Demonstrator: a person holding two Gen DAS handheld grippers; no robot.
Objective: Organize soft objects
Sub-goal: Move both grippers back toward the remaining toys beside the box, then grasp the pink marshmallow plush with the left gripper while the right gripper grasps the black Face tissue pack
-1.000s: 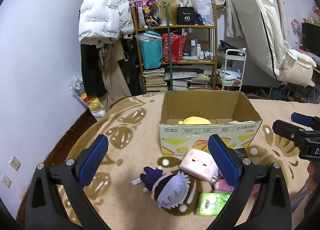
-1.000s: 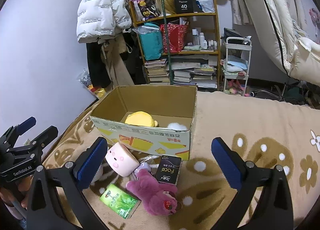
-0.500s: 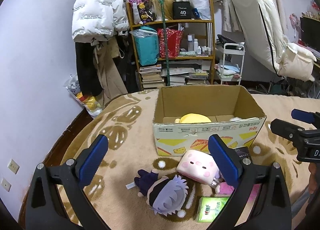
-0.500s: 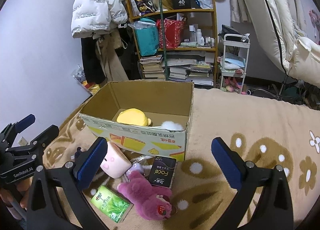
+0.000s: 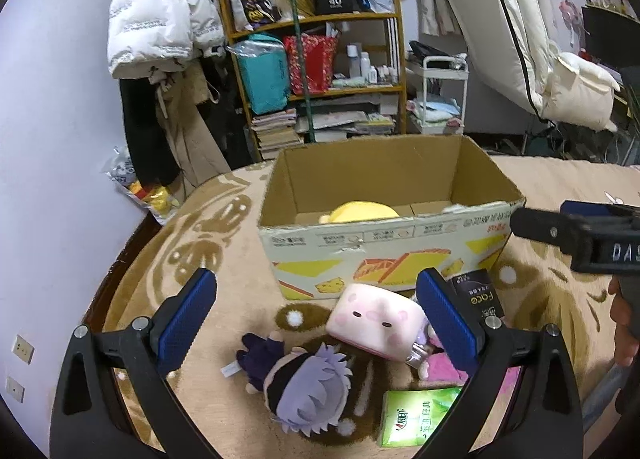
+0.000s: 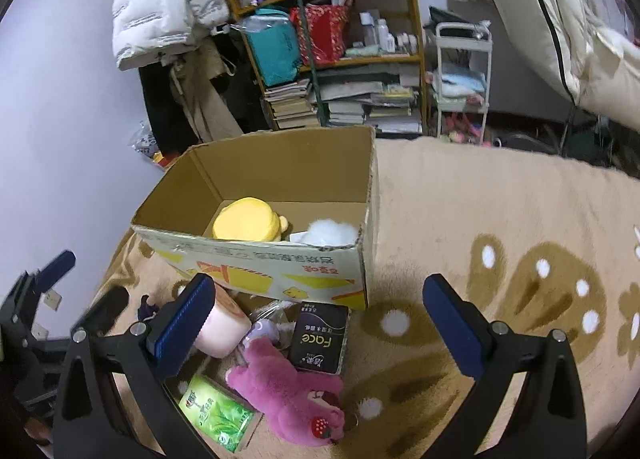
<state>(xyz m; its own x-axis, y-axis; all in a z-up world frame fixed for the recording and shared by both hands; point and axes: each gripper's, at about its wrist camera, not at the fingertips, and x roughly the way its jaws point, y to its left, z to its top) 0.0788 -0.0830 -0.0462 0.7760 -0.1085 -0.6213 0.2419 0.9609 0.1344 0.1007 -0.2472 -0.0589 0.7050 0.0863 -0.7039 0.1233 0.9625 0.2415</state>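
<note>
An open cardboard box (image 5: 384,247) (image 6: 264,259) stands on the patterned blanket; inside lie a yellow plush (image 6: 246,224) (image 5: 362,212) and a white fluffy item (image 6: 332,233). In front of it lie a pink square plush (image 5: 376,319) (image 6: 220,329), a purple-haired doll (image 5: 304,387), a magenta bear plush (image 6: 292,399), a green tissue pack (image 5: 416,417) (image 6: 216,417) and a black pack (image 6: 320,337) (image 5: 476,295). My left gripper (image 5: 316,319) is open above the doll and pink plush. My right gripper (image 6: 320,323) is open above the black pack and bear.
A cluttered wooden shelf (image 5: 320,71) with books and bags, a hanging white jacket (image 5: 160,19) and a white cart (image 5: 440,95) stand beyond the bed. A white padded chair (image 5: 520,39) is at the right. The blanket (image 6: 500,219) stretches right of the box.
Both grippers have moved forward and lower toward the box and the toys in front of it. Both stay open. The objects have not moved.
</note>
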